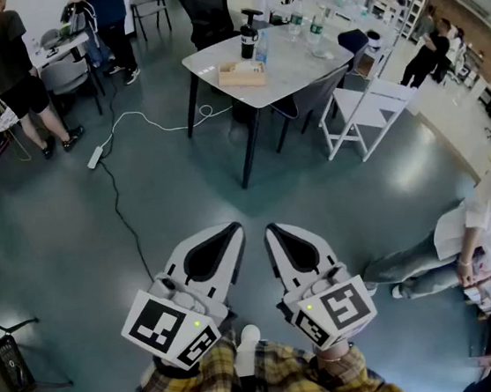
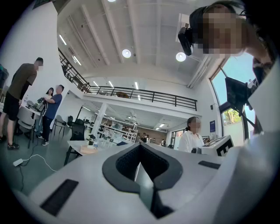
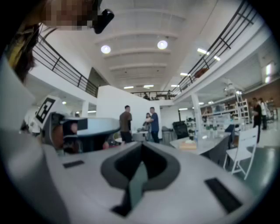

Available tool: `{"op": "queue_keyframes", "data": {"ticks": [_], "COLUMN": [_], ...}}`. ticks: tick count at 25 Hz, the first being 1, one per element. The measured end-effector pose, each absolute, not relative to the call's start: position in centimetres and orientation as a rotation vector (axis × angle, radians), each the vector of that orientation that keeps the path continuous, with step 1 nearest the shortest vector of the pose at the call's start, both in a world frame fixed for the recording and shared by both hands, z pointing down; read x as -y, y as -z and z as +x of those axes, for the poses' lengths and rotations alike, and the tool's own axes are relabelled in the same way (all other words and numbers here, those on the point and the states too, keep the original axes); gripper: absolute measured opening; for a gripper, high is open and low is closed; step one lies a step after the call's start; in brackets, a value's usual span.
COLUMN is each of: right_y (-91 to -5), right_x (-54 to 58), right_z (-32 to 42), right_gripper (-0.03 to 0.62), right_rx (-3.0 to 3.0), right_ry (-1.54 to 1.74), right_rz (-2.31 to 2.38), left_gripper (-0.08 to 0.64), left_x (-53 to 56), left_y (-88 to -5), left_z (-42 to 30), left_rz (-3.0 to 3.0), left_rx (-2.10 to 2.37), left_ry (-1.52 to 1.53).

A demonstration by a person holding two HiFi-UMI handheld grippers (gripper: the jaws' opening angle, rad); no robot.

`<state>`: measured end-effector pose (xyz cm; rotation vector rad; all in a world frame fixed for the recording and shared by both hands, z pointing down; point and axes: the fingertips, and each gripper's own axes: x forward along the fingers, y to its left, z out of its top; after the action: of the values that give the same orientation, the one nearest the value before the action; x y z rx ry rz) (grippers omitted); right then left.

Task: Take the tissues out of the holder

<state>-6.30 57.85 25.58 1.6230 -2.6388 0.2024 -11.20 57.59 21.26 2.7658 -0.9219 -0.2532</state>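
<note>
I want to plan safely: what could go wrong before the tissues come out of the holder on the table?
The floor cable lies near the path to the table; a foot might catch it.
A dark bottle stands close to the wooden holder and could be knocked over.
Left claw and right claw are shut; open them first.

The head camera looks from above, steeply down and forward, over the left gripper [image 1: 230, 230] and the right gripper [image 1: 273, 230] held close under it, to the grey-green floor [image 1: 74, 247] and the white rectangular table [image 1: 288, 70] far ahead. Each gripper camera sits low behind its own white jaws, very near them, and faces level into the hall. Both show the same table, small and distant, and the white ribbed ceiling [image 2: 131, 26].
</note>
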Motion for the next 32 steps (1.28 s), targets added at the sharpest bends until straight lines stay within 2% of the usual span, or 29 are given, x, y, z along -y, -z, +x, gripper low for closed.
{"op": "queue_keyframes", "data": {"ticks": [23,32], "right_y": [-26.7,-28.1], "right_x": [-60.5,-57.6], "right_z": [-2.0,-0.7], "right_gripper": [0.011,0.011], "right_rx": [2.613,2.601], "right_ry": [-0.224,-0.274], "right_rz": [1.672,1.675], "left_gripper": [0.018,0.018], "left_x": [-59.4,-56.5], "left_y": [-22.2,-23.3], "left_z": [-9.1,-8.1], "left_rz": [2.750,2.743], "left_rx": [0.987,0.991], "left_ry": [0.256,0.230]}}
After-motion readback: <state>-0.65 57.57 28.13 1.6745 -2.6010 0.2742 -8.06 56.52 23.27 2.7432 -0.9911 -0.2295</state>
